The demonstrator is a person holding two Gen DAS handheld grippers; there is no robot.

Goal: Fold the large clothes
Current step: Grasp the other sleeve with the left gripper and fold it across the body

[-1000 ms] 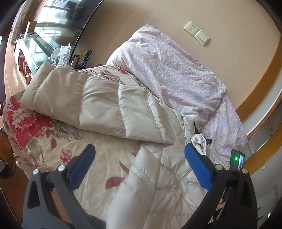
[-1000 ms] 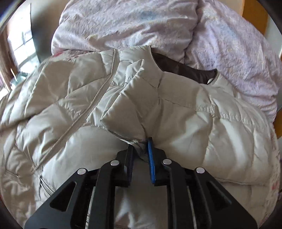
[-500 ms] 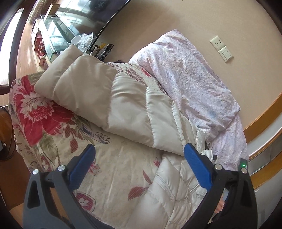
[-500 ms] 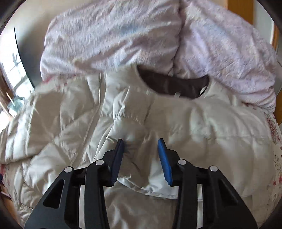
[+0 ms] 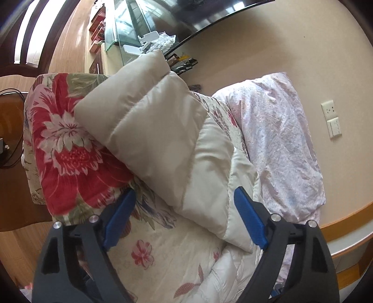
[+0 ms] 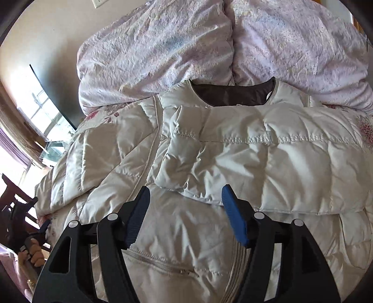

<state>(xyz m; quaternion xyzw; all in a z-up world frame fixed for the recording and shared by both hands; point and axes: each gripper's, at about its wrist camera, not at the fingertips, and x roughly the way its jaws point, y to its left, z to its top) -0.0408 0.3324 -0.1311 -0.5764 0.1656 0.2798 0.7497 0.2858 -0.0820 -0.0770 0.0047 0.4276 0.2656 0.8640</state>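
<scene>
A cream puffer jacket (image 6: 105, 158) lies open-side up on a floral bedspread (image 5: 60, 139), its brown-lined collar (image 6: 233, 93) at the far side. One sleeve (image 6: 268, 167) lies folded across the chest. My right gripper (image 6: 185, 188) hovers just over that sleeve's cuff end; its jaws are opening and nothing is pinched between them. The other sleeve (image 5: 151, 121) stretches out flat across the bedspread. My left gripper (image 5: 184, 193) sits low over its shoulder end with the sleeve between the blue pads (image 5: 249, 221). Its jaws are closing but stand apart from the cloth.
A crumpled lilac duvet (image 6: 163, 46) is heaped behind the jacket against the wall. A dark TV screen (image 5: 186, 18) and glass cabinet (image 5: 126, 30) stand beyond the bed's foot. A wooden ledge (image 5: 345, 221) runs at right. A hand (image 6: 35, 254) shows at the lower left edge.
My right gripper let go of the sleeve fold, opened and drew back upward. My left gripper rolled and slid along the bed to the outstretched sleeve, its jaws narrowing a little.
</scene>
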